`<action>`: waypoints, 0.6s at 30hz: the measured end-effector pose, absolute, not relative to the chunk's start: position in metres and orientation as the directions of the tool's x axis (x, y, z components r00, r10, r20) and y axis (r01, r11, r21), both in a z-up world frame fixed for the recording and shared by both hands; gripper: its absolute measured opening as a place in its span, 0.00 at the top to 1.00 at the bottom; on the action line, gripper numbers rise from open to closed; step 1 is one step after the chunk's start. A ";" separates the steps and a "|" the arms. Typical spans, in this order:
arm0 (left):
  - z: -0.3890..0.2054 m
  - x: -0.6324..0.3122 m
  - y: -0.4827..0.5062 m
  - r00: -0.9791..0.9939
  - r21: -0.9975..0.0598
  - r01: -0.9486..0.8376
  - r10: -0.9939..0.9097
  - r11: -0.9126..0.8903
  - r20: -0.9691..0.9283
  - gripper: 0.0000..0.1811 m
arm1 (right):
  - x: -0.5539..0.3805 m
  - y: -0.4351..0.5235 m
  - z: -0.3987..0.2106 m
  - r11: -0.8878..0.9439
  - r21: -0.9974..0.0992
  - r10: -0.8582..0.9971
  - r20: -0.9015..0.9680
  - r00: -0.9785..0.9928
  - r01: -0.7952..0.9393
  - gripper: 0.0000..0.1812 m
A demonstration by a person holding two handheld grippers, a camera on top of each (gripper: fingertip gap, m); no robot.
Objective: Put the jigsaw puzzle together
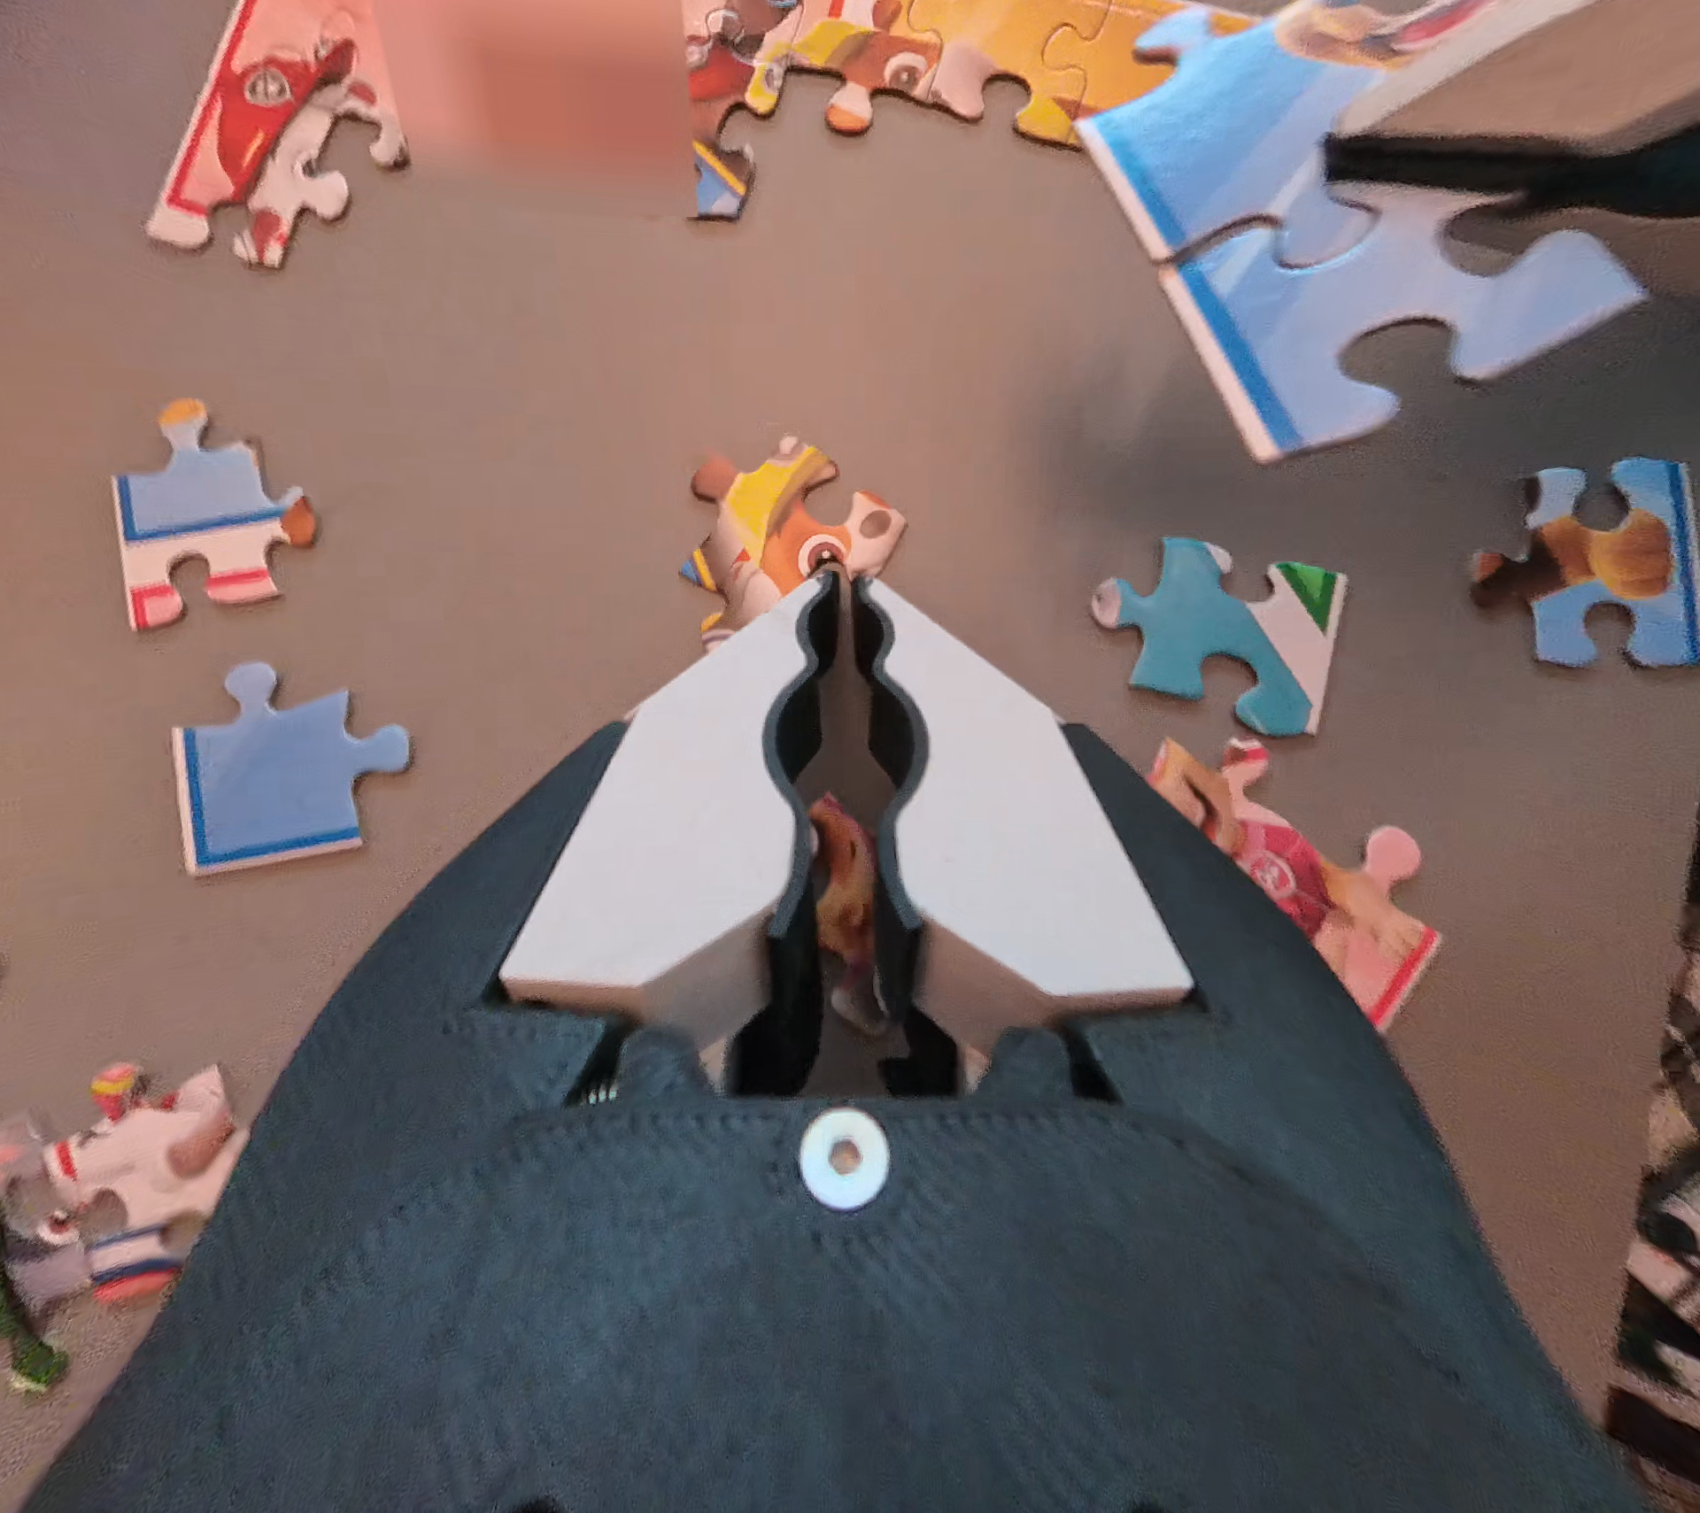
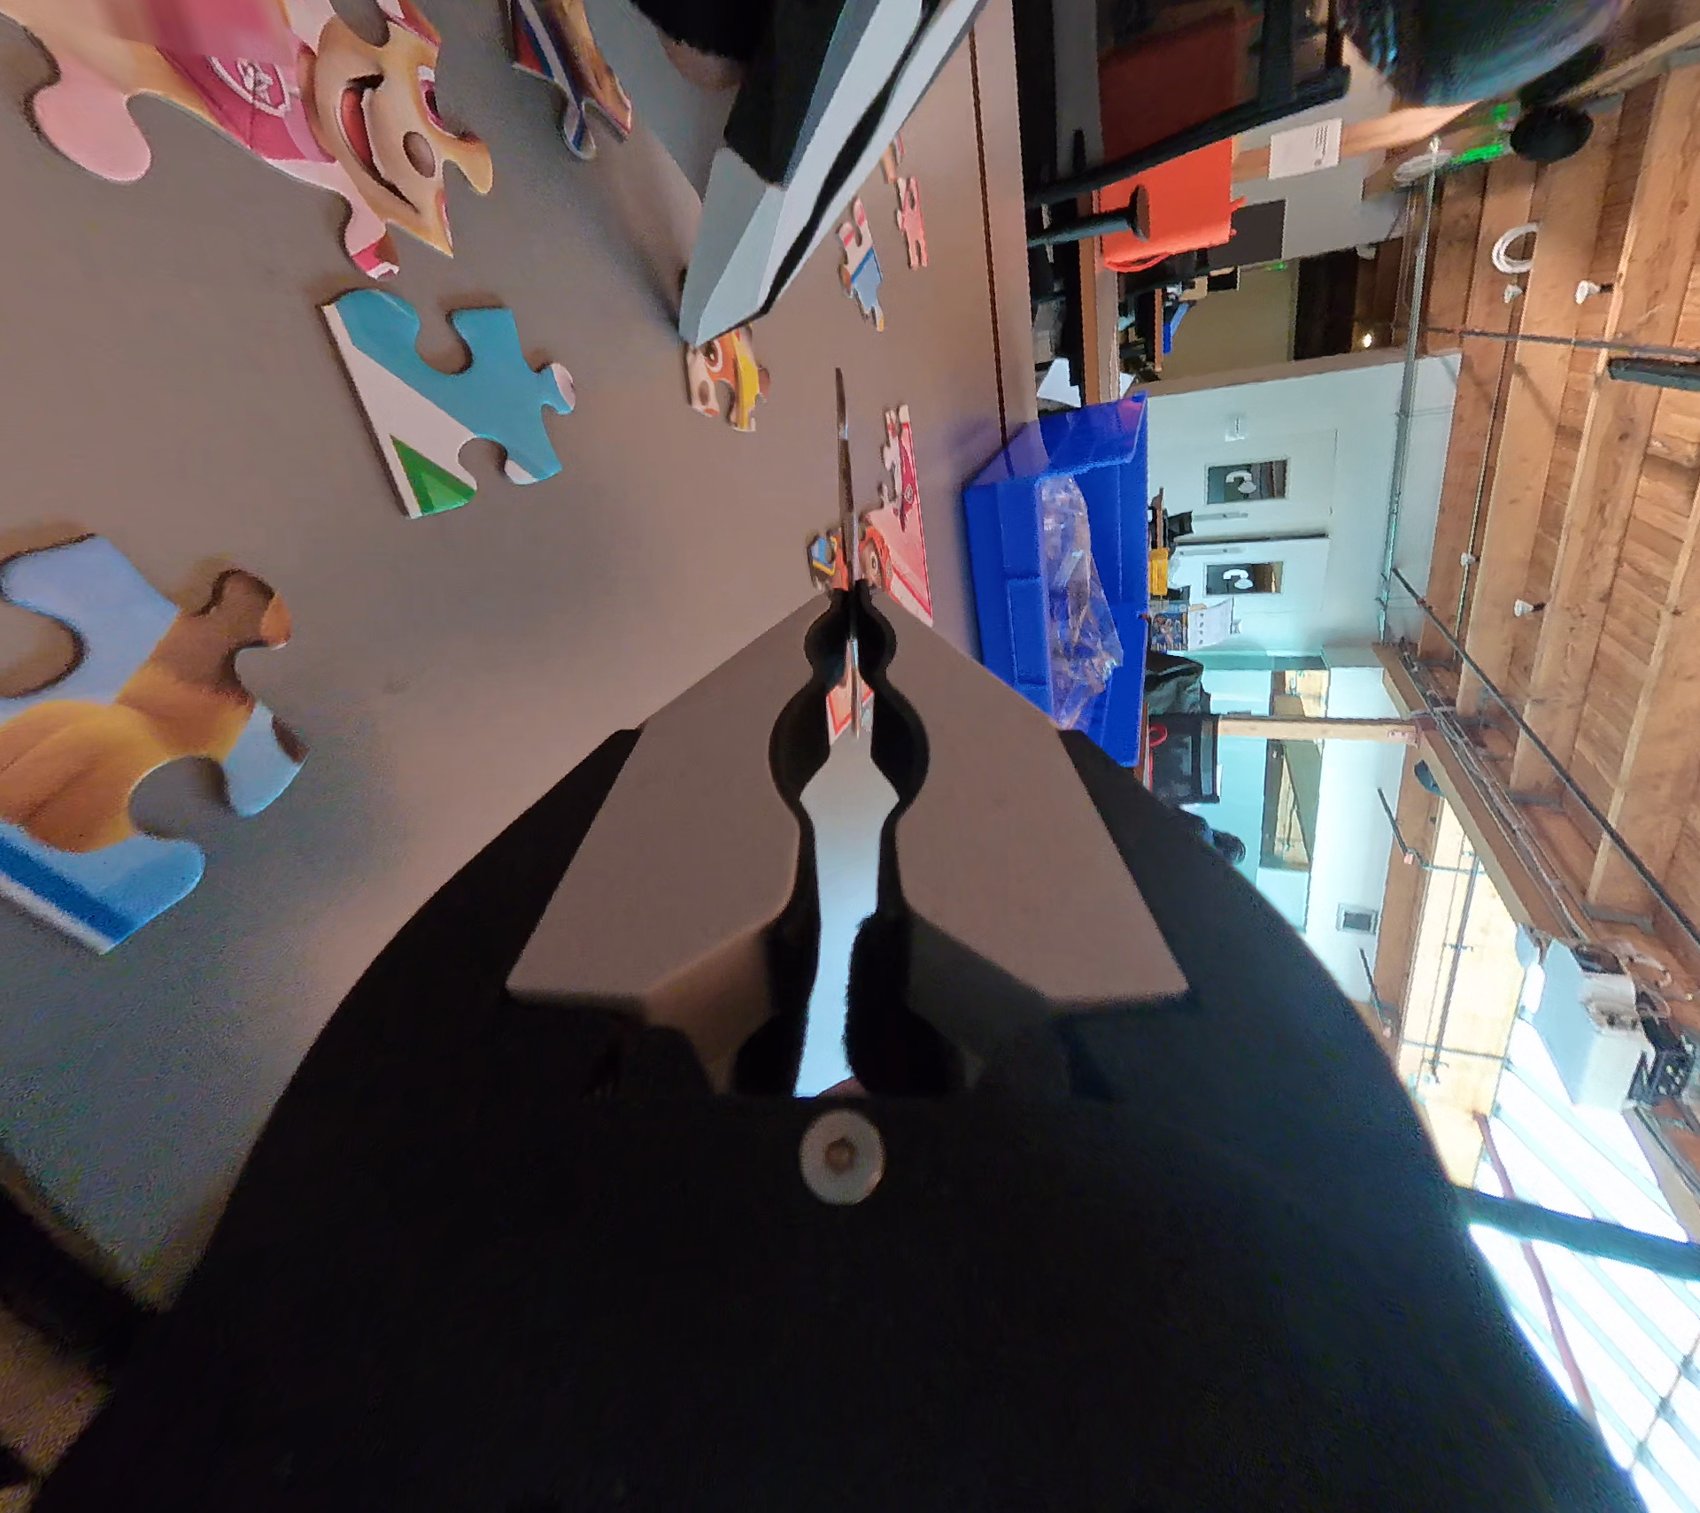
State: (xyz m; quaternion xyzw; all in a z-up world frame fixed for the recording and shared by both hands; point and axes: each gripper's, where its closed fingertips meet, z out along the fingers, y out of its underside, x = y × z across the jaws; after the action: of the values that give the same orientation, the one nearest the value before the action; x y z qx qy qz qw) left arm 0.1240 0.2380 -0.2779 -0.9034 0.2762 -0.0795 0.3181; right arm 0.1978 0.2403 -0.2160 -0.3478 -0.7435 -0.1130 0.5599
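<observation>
- At the far right of the left wrist view, a blue pair of joined pieces [image 1: 1288, 255] is held clear of the grey surface [image 1: 552, 365] by the right gripper [image 2: 851, 604]. Its jaws are closed on the pair, which is seen edge-on as a thin line between them in the right wrist view.
- Just beyond the pair, the assembled border section [image 1: 828, 16] is laid flat as an L: a red corner at the left and a yellow run towards the right. The upper corner of the held pair overlaps the yellow end of that run.
- The long axis of the pair, marked by its white-and-blue border stripe, is slanted against the top run instead of lined up with it. A turn is judged to be needed before the tabs can be pressed home, and the right gripper is much the nearer to that joint.
- The jaws of the left gripper [image 1: 842, 586] are drawn together to a narrow slit, with nothing seen gripped between them. The tips are placed at the near edge of a loose yellow pup piece [image 1: 782, 521]; whether it is touched cannot be told.
- Other loose pieces are scattered face up, among them a teal piece [image 1: 1214, 641] just right of the left gripper.
</observation>
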 end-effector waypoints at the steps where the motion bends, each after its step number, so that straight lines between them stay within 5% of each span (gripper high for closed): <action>1: -0.278 0.122 0.233 0.839 -0.621 -0.434 -0.545 -0.653 -0.013 1.00 | 0.194 0.242 -0.218 0.741 -0.213 0.386 0.911 -0.145 0.637 1.00; 14: -0.277 0.079 0.182 0.870 -0.577 -0.396 -0.492 -0.714 0.011 0.99 | 0.144 0.257 -0.242 0.842 -0.072 0.282 0.903 -0.323 0.535 1.00; 18: -0.265 0.101 0.206 0.853 -0.660 -0.396 -0.521 -0.638 -0.007 0.92 | 0.144 0.269 -0.244 0.834 -0.073 0.293 0.899 -0.327 0.547 1.00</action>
State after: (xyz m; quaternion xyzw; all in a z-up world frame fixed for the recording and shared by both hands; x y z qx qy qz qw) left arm 0.1008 0.2062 -0.2653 -0.9004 0.2547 -0.0922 0.3406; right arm 0.1442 0.2691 -0.2441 -0.2607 -0.8052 -0.1228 0.5183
